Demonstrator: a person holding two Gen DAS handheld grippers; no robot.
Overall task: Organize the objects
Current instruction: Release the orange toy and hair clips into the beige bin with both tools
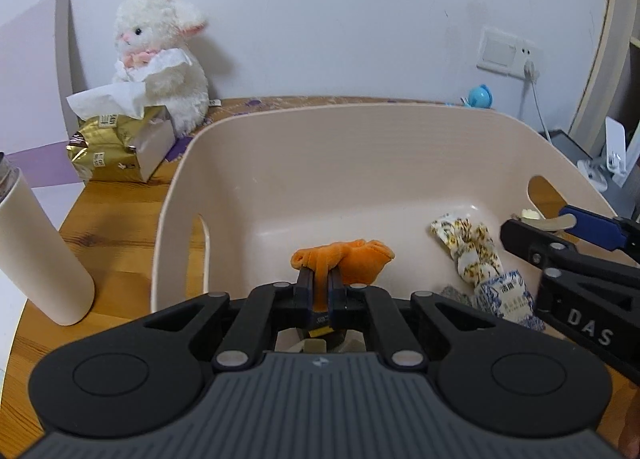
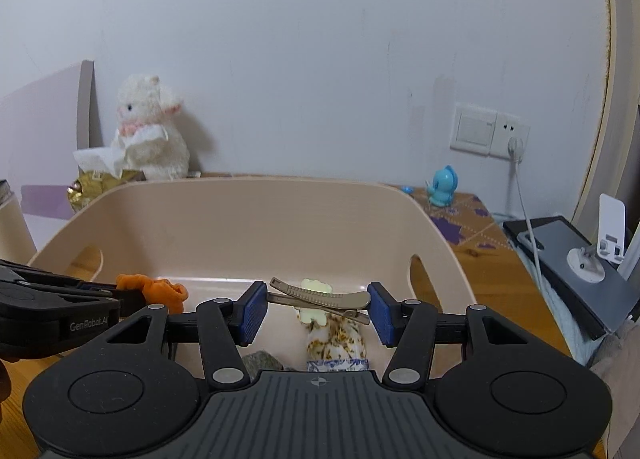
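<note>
A wooden worktop against a pale wall carries the beige bin that receives the sorted items. The left gripper has its fingers closed on the orange scrunchie, which hangs over the near part of the bin interior, apparently positioned for release. The right gripper holds a grey hair clip lengthwise between its blue fingers, clamped by its two ends above the bin floor. Already in the bin: a floral fabric piece, a blue-and-white packet and a grey object, the last mostly hidden behind the gripper body and not identifiable. A pale yellow item behind the clip is also partly hidden. Outside the bin stand a plush lamb, a tissue pack and a white cylinder, cut off at the frame edge
</note>
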